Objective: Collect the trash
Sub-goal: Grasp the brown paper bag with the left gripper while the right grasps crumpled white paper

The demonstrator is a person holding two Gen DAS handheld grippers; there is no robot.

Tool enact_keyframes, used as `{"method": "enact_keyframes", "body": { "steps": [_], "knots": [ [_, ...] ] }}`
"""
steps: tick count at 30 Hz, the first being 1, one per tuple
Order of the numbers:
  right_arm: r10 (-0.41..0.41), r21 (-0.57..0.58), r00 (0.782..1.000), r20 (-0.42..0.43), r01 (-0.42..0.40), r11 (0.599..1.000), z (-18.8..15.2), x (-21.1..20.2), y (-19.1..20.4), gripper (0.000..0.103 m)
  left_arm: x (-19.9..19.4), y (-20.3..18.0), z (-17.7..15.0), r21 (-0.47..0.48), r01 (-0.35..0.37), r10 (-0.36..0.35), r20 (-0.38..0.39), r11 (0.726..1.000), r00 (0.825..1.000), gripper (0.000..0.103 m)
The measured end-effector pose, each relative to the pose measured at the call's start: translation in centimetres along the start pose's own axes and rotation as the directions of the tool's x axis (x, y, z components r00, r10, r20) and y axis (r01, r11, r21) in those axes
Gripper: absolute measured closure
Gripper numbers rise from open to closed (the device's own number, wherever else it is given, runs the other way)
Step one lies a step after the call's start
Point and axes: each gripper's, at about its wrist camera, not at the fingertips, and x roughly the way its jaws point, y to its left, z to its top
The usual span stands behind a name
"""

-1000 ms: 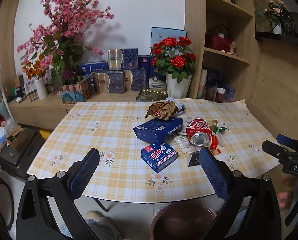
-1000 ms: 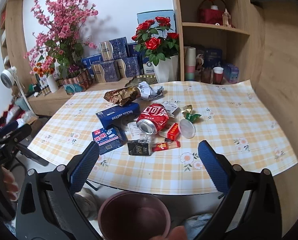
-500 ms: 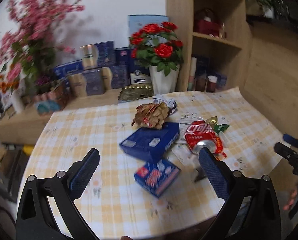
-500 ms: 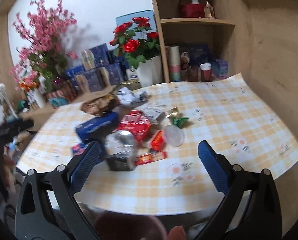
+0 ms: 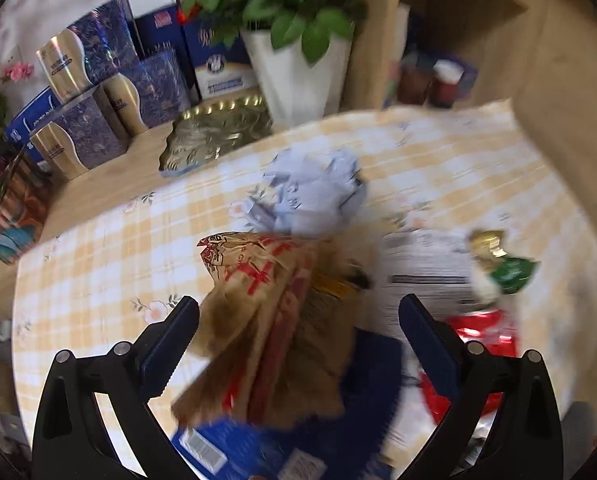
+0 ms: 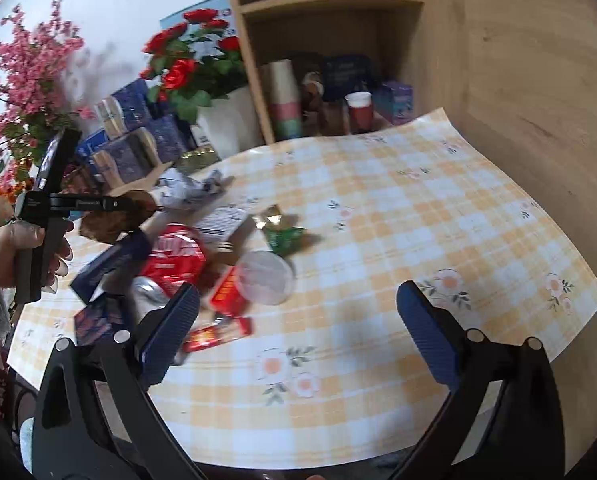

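Note:
Trash lies in a heap on the checked table. My left gripper is open, its jaws on either side of a crumpled brown paper bag that lies partly on a blue box. Behind the bag is crumpled white paper. A crushed red can, a clear lid, red wrappers and a green-gold wrapper lie to the right. My right gripper is open and empty above the table's near part. The left gripper also shows in the right wrist view, over the bag.
A white vase of red roses, blue and gold gift boxes and a gold tray stand on the sideboard behind the table. A wooden shelf unit with cups stands at the back right. A wooden wall borders the right.
My left gripper has moved forward over the table and now straddles the brown paper bag. My right gripper has moved closer to the table and turned right. The bin has left view.

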Motion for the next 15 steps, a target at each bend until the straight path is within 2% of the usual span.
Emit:
{"method": "enact_keyframes", "body": {
  "steps": [2,3,4,5,6,8,10,12,15],
  "knots": [
    [-0.003,0.005,1.0,-0.011,0.003,1.0,0.2,0.6,-0.7,0.006,1.6,0.2,-0.3,0.016,-0.018,0.019,-0.041,1.0,0.999,0.005],
    [0.003,0.009,1.0,-0.018,-0.003,1.0,0.3,0.9,-1.0,0.006,1.9,0.2,-0.5,0.03,-0.052,0.053,-0.043,0.998,0.998,0.007],
    [0.018,0.016,0.999,-0.034,-0.018,1.0,0.6,1.3,-1.2,0.006,2.1,0.4,-0.8,0.041,-0.085,0.087,-0.049,0.996,0.995,0.014],
    [0.03,0.016,0.998,-0.052,-0.029,0.999,1.1,1.8,-1.2,0.006,2.3,0.9,-1.0,0.03,-0.109,0.11,-0.062,0.994,0.992,0.037],
    [0.044,0.007,0.997,-0.071,-0.044,0.999,1.6,2.3,-1.0,0.006,2.3,1.8,-1.2,0.01,-0.11,0.111,-0.063,0.994,0.992,0.037],
    [0.102,-0.069,0.988,-0.112,-0.11,0.992,3.4,3.3,0.4,0.006,1.3,4.1,-1.7,-0.09,-0.021,0.018,-0.042,0.996,0.999,0.038],
    [0.14,-0.191,0.983,-0.119,-0.161,0.968,6.0,4.2,2.7,0.006,0.2,5.9,-2.2,-0.156,0.025,-0.026,-0.006,0.988,1.0,0.038],
    [0.15,-0.273,0.98,-0.129,-0.181,0.945,8.1,5.3,4.6,0.006,-1.6,7.6,-2.9,-0.197,0.031,-0.022,0.05,0.98,0.998,0.039],
    [0.182,-0.408,0.97,-0.161,-0.233,0.883,11.7,8.1,8.9,0.006,-4.4,10.0,-4.1,-0.277,0.048,-0.014,0.124,0.96,0.992,0.039]
  ]
}}
